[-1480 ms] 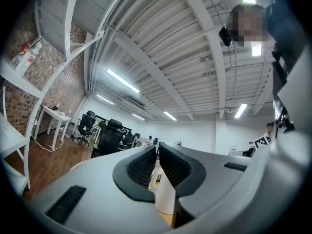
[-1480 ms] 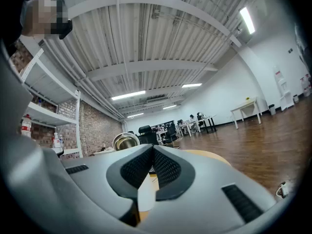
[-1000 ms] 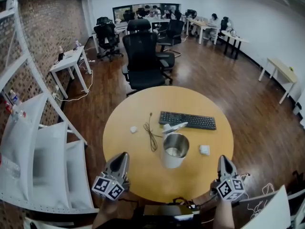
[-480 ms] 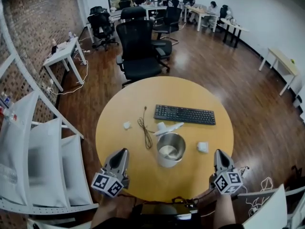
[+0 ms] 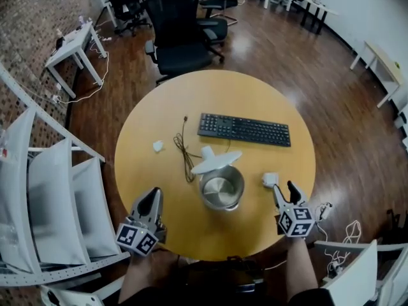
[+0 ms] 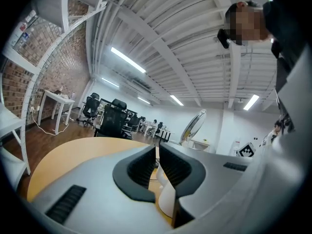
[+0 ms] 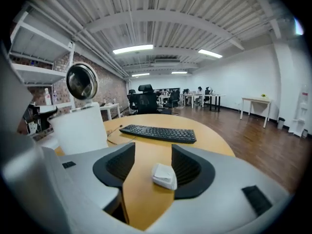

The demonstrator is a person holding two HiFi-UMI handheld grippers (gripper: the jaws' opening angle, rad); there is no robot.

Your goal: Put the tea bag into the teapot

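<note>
A white teapot point(image 5: 222, 187) with a steel inside stands mid-table, its lid point(image 5: 215, 161) tipped open. The tea bag point(image 5: 270, 180), a small white packet, lies on the table to its right. My right gripper point(image 5: 284, 189) sits just behind the tea bag with its jaws opening. In the right gripper view the tea bag point(image 7: 164, 175) lies between the jaws of the right gripper point(image 7: 152, 162), close to the right one, and the pads do not press it. The teapot point(image 7: 80, 128) stands to the left there. My left gripper point(image 5: 153, 195) hovers at the table's near left, shut and empty.
A black keyboard point(image 5: 244, 130) lies beyond the teapot. A thin cable point(image 5: 182, 152) and a small white scrap point(image 5: 157, 146) lie to the teapot's left. The round yellow table point(image 5: 191, 94) has black office chairs point(image 5: 178, 37) behind it and white shelving point(image 5: 51, 196) on the left.
My right gripper has moved forward up to the tea bag and its jaws have parted. The head view has tilted down over the table. The left gripper has stayed about where it was.
</note>
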